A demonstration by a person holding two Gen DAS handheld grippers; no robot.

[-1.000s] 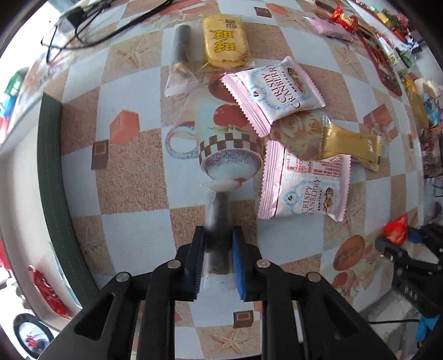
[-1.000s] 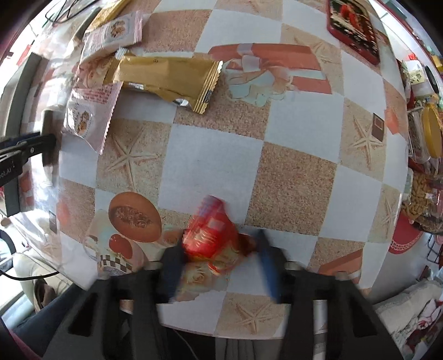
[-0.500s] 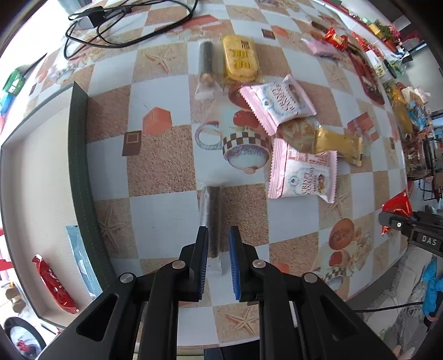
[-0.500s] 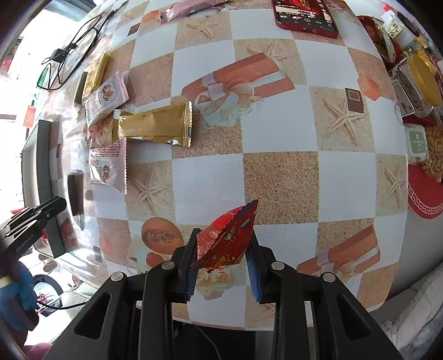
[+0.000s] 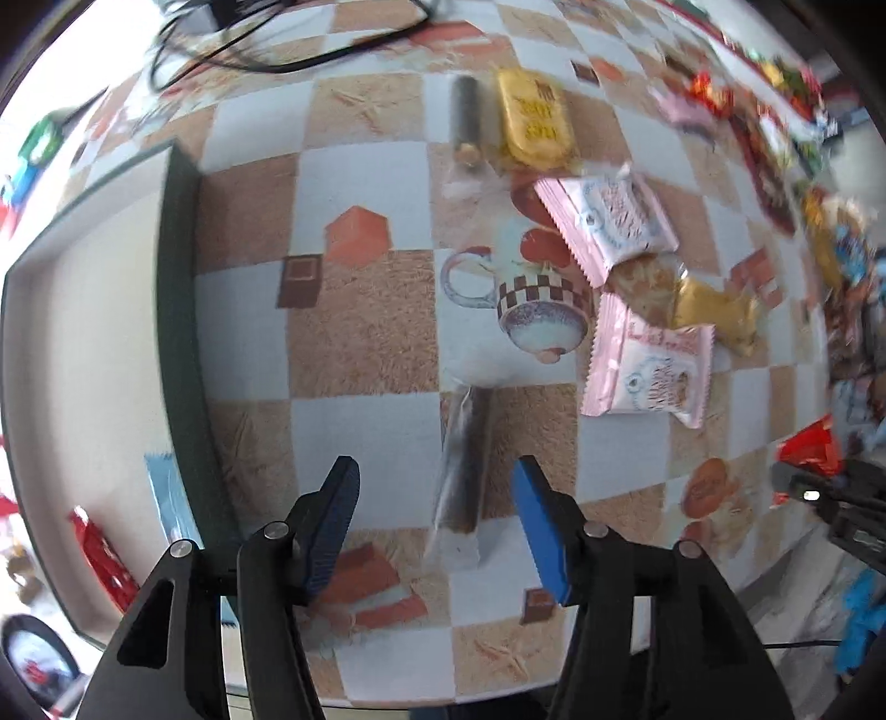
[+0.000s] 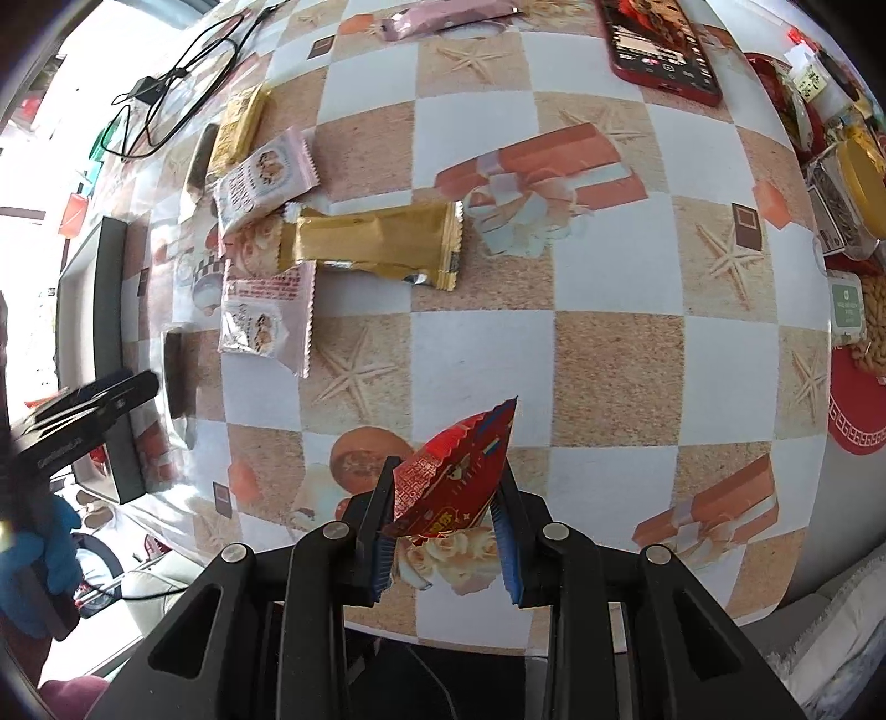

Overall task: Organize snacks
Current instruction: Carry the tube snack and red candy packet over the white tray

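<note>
My left gripper (image 5: 434, 501) is open, its jaws wide apart on either side of a dark snack stick in a clear wrapper (image 5: 462, 459) that lies on the table. My right gripper (image 6: 446, 523) is shut on a red snack packet (image 6: 451, 473) and holds it above the table's near edge. On the table lie two pink cranberry packets (image 5: 648, 368) (image 5: 609, 216), a gold bar (image 6: 376, 246), a yellow packet (image 5: 534, 119) and a second dark stick (image 5: 464, 119). The right gripper with its red packet (image 5: 808, 448) shows at the right of the left wrist view.
A dark-rimmed tray (image 5: 177, 332) sits left of the snacks, holding a blue packet (image 5: 166, 493) and a red one (image 5: 102, 554). A red phone (image 6: 662, 47) lies at the far side. Jars and bags (image 6: 853, 188) crowd the right edge. A black cable (image 5: 288, 50) lies at the back.
My left gripper opened and let go of the dark stick, which now lies on the table. My right gripper lifted the red packet and holds it steady.
</note>
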